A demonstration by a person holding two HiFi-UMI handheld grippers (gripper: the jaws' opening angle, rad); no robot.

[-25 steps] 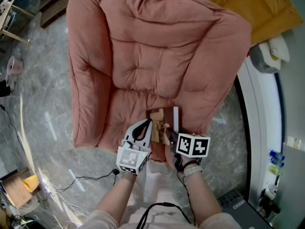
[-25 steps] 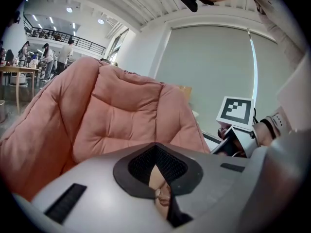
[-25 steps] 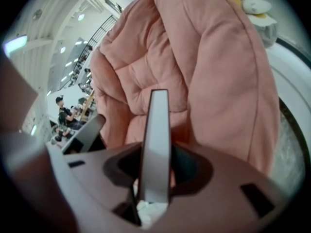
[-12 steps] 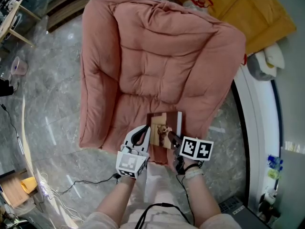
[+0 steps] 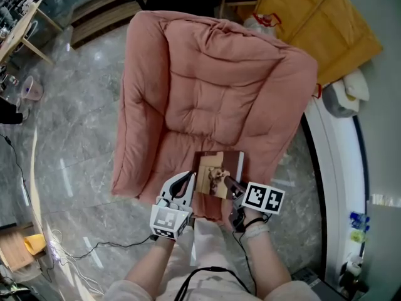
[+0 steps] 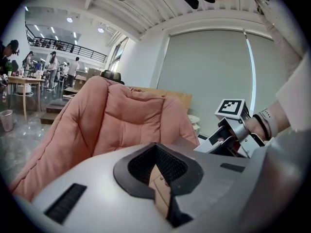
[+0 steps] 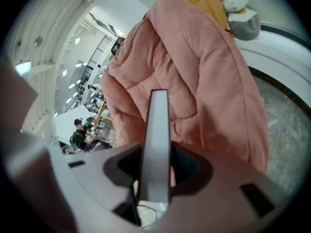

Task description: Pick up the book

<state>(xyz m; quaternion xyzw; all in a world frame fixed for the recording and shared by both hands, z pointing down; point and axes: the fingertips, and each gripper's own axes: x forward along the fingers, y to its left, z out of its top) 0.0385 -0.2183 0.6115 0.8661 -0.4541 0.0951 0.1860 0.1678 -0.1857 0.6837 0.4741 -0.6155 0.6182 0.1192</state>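
**Q:** Left gripper (image 5: 190,182) first: what has it got?

**R:** Its jaws are nearly together. They pinch the thin left edge of the book (image 5: 219,168), and a tan sliver of cover shows between the pads.

**Q:** And the right gripper (image 5: 229,184)?

**R:** Its jaws are set wider, clamped across the book's thickness at the near right corner. In the right gripper view the white page block stands straight up between them.

**Q:** So where is the book?

**R:** Between the two grippers, cover up, over the front edge of the pink armchair (image 5: 213,93) seat. I can't tell whether it touches the cushion.
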